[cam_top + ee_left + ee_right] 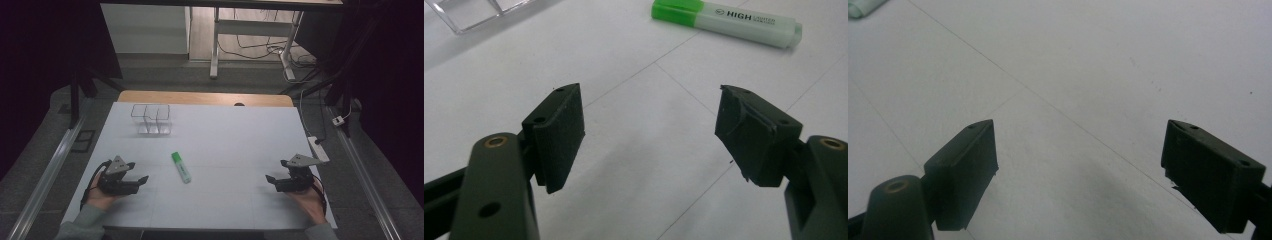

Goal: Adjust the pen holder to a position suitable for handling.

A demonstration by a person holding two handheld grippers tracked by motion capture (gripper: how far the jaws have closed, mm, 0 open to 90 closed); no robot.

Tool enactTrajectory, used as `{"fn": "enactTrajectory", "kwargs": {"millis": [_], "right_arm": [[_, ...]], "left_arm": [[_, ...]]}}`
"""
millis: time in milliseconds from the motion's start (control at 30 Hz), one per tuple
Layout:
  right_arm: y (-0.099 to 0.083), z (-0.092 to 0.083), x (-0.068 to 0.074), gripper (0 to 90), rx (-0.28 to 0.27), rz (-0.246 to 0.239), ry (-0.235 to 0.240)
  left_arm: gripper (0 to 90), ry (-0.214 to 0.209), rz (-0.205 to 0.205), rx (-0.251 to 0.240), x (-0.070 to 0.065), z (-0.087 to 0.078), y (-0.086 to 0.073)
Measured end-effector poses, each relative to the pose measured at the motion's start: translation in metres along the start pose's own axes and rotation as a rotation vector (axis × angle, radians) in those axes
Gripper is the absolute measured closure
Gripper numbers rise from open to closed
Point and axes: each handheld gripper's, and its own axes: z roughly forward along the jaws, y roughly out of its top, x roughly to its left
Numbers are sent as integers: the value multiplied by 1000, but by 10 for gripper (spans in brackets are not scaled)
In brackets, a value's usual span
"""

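Item count on the counter (225,200): one green-capped highlighter (181,167); one clear plastic organizer (153,120) with two compartments visible. Two hand-held grippers are present: one left gripper (141,173), one right gripper (274,179). Each carries two black jaws, standing apart.

White sheet (225,145) across the table, crossed by thin grey lines, and a strip of tan wood (205,97) showing along the far edge. Centre stage, a highlighter (181,167): bright green cap, pale translucent green body, black lettering. Far left, a clear plastic holder (152,120) with dark edges. Both grippers, left (137,179) and right (274,181), are black with grey top plates. Grey-green sleeve (82,225) near left.
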Motion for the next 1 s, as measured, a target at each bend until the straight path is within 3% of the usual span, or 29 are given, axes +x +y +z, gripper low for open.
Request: {"fn": "enactTrajectory", "kwargs": {"millis": [233,1000], "right_arm": [[0,1,0,148,1,-4,18],[1,1,2,157,-16,-6,3]], "left_arm": [[273,8,-13,3,1,0,0],[269,19,-35,-8,9,7,8]]}}
